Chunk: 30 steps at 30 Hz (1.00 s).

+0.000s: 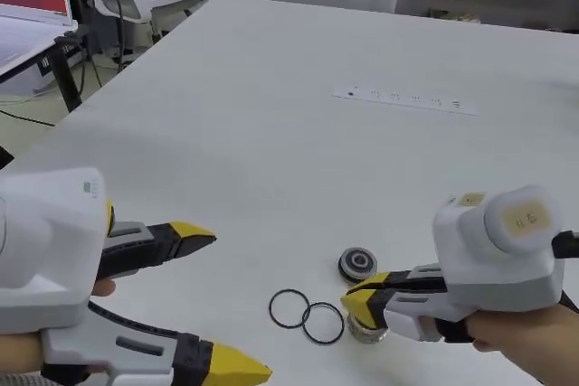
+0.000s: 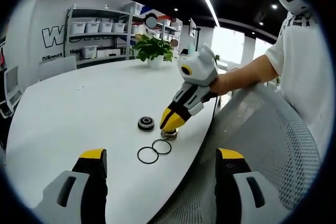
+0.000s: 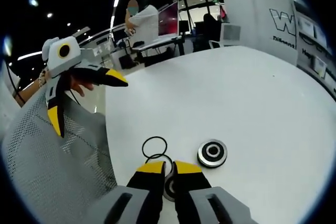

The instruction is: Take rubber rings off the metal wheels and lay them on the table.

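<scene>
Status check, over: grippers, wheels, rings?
Left gripper open, holding nothing. Right gripper shut on metal wheel. Two rubber rings flat on table; second wheel beside. Nothing in the way.

The table (image 1: 271,88) is smooth matt white, two rubber rings (image 1: 289,307) near its front edge matt black, the free wheel (image 1: 358,262) bright metal ringed in dull rubber, the gripped wheel (image 1: 365,333) shiny metal, and the left gripper (image 1: 235,305) and right gripper (image 1: 355,300) smooth white plastic.
</scene>
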Tool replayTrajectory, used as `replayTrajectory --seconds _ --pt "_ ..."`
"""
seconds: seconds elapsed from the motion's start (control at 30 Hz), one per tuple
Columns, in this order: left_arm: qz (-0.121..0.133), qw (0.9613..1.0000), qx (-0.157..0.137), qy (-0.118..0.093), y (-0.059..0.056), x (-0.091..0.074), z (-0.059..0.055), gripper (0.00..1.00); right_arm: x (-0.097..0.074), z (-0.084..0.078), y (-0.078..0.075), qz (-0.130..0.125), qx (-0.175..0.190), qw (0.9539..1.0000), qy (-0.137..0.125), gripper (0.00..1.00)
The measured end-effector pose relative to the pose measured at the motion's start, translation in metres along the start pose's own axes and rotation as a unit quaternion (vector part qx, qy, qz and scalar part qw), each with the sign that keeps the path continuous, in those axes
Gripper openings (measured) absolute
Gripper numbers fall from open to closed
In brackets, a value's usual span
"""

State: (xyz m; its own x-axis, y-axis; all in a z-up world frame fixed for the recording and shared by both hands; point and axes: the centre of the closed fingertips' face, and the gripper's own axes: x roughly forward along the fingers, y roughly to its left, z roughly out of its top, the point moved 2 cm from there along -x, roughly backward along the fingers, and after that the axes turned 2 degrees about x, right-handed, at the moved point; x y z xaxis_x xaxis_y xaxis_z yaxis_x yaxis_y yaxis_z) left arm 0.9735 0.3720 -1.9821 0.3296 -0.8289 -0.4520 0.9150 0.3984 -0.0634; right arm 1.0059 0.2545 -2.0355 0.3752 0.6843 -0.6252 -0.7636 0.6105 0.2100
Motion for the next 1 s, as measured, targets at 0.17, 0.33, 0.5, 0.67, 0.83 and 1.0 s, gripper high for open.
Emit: replayTrajectory --seconds 0.17,0.33,0.5,0.67,0.83,1.0 --pt "-0.001 1.0 0.002 0.001 0.0 0.0 0.0 0.83 -0.007 0.011 0.003 0.005 0.014 0.9998 -0.011 0.08" --pt "-0.005 1.0 0.008 -0.003 -0.003 0.0 0.002 0.84 -0.02 0.025 0.007 0.009 0.002 0.9994 -0.032 0.11" --pt "-0.019 0.9993 0.033 0.002 -0.008 0.0 0.005 0.86 -0.035 0.036 0.005 0.012 -0.002 0.9984 -0.055 0.17" --pt "-0.022 0.9983 0.055 0.004 -0.007 -0.001 0.012 0.86 -0.05 0.049 -0.009 -0.002 -0.005 0.997 -0.077 0.21" --pt "-0.038 0.996 0.079 0.017 -0.009 0.001 0.018 0.85 -0.062 0.059 -0.024 -0.017 -0.003 0.9956 -0.092 0.23" --pt "-0.05 0.9943 0.093 0.013 -0.006 0.002 0.033 0.85 -0.07 0.067 -0.038 -0.027 0.006 0.9935 -0.11 0.23"
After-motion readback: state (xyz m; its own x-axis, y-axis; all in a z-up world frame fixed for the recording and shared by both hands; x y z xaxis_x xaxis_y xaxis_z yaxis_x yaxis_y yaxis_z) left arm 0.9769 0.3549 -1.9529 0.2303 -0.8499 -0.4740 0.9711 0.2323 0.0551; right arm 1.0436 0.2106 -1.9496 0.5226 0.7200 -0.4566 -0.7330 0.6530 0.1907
